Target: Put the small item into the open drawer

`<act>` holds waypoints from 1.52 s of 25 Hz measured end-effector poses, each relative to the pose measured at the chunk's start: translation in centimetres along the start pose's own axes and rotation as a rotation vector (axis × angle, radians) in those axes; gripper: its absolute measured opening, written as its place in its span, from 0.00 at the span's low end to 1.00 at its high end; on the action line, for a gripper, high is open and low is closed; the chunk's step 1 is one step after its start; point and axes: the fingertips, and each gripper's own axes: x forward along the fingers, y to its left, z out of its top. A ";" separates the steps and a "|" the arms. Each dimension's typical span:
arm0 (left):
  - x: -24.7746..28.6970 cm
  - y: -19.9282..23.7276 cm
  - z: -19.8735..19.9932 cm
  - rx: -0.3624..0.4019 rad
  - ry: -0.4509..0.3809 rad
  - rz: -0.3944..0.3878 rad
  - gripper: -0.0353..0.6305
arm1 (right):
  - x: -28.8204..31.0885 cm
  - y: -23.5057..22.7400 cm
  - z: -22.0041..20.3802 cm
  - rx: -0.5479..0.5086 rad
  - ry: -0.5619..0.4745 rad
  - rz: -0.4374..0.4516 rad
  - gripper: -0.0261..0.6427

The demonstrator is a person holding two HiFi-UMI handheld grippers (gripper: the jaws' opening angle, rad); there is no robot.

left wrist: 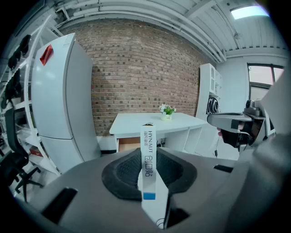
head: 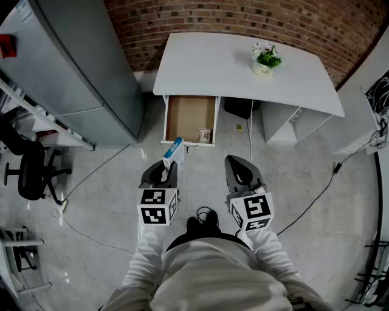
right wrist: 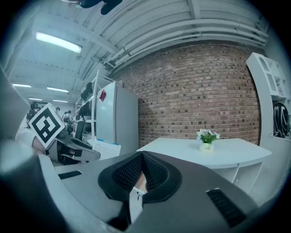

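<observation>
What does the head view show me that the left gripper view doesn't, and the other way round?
Only the head view: the inside of the open drawer, with a small packet lying at its front right.

Only the left gripper view: the left gripper with its jaws pressed on the box, the print on the box's face, and the ceiling light.

Both: the box, the desk, the plant, the fridge, the brick wall and the drawer's open front.
</observation>
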 end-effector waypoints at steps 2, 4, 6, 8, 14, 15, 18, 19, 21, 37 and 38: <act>0.3 0.0 0.4 -0.003 -0.005 0.004 0.20 | 0.2 -0.3 0.1 0.008 -0.008 0.003 0.08; 0.6 -0.1 0.8 -0.007 -0.012 0.007 0.20 | 0.4 -0.9 0.1 0.024 -0.017 -0.004 0.08; 1.0 -0.4 1.1 -0.009 -0.017 0.011 0.20 | 0.4 -1.7 -0.2 0.046 -0.021 -0.013 0.08; 1.5 -0.5 1.2 -0.008 -0.017 0.018 0.20 | 0.3 -2.4 -0.6 0.063 -0.017 -0.016 0.08; 2.3 -0.9 1.8 -0.005 -0.017 0.047 0.20 | 0.1 -4.4 -0.8 0.086 -0.015 -0.027 0.08; 2.5 -0.9 2.0 -0.003 -0.017 0.050 0.20 | 0.2 -4.6 -0.8 0.090 -0.015 -0.028 0.08; 3.1 -0.7 2.4 0.004 -0.012 0.056 0.20 | 0.8 -4.9 -0.7 0.101 -0.021 -0.024 0.08; 3.4 -0.6 2.5 0.007 -0.012 0.057 0.20 | 1.0 -5.1 -0.6 0.103 -0.023 -0.023 0.08; 4.1 -0.2 2.8 0.011 -0.009 0.055 0.20 | 1.7 -5.3 -0.7 0.104 -0.023 -0.023 0.08; 15.6 6.3 5.3 -0.053 0.035 0.007 0.20 | 13.4 -9.2 1.6 0.066 0.000 -0.052 0.08; 16.3 6.8 5.4 -0.052 0.040 0.005 0.20 | 14.3 -9.4 1.8 0.064 0.000 -0.054 0.08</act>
